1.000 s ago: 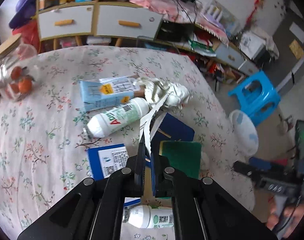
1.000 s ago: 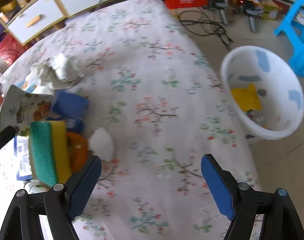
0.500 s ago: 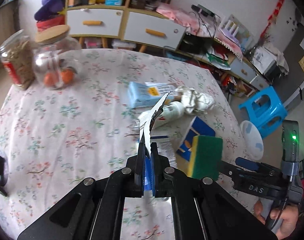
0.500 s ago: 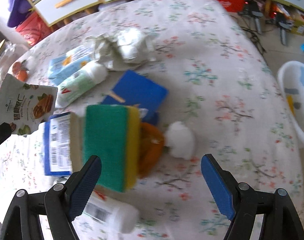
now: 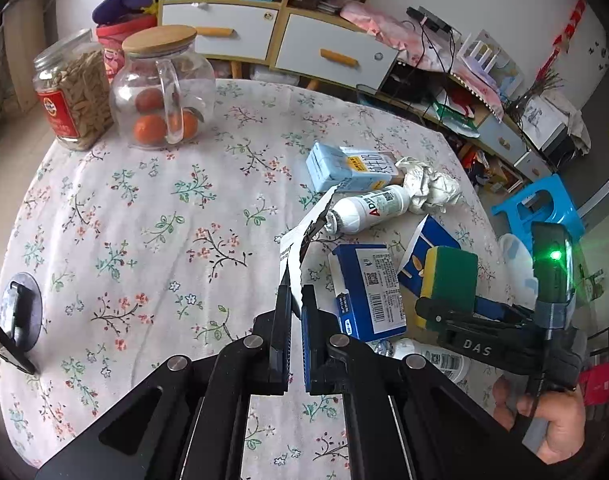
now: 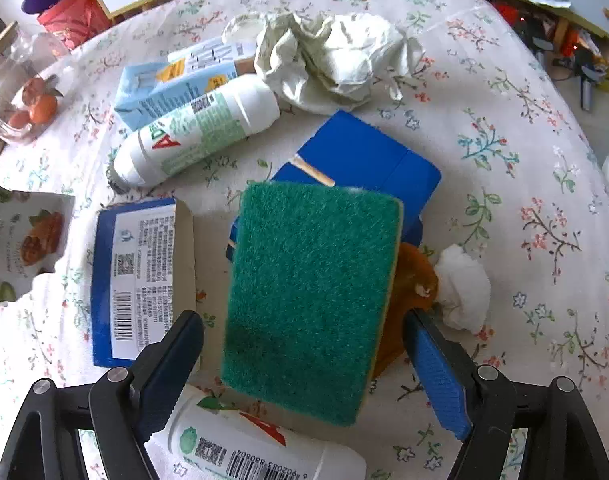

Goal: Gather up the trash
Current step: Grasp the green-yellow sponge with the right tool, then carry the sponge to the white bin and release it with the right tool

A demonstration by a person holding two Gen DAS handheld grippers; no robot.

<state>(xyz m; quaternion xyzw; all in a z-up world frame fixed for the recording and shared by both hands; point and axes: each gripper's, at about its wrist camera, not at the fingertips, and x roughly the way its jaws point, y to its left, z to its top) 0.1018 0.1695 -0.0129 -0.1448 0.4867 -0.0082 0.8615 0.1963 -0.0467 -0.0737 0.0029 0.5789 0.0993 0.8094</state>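
My left gripper (image 5: pixel 295 300) is shut on a torn snack packet (image 5: pixel 304 236), held edge-on above the floral table; the packet also shows at the left edge of the right wrist view (image 6: pixel 20 248). My right gripper (image 6: pixel 304 344) is open, its jaws either side of a green-and-yellow sponge (image 6: pixel 312 288) lying on the trash pile. Around it lie two white bottles (image 6: pixel 196 128) (image 6: pixel 256 448), a light blue carton (image 6: pixel 176 80), crumpled paper (image 6: pixel 336 60), a blue box (image 6: pixel 136 276), a blue packet (image 6: pixel 364 156), an orange peel (image 6: pixel 412 280) and a white tissue wad (image 6: pixel 464 284).
Two glass jars (image 5: pixel 160 88) (image 5: pixel 74 92) stand at the table's far left. A black stand (image 5: pixel 16 316) sits at the left edge. A white bin (image 5: pixel 516 260) and a blue stool (image 5: pixel 540 208) are on the floor to the right. Cabinets line the back wall.
My left gripper has pulled back and up with the packet. My right gripper has swung from the bin side to the pile and now straddles the sponge.
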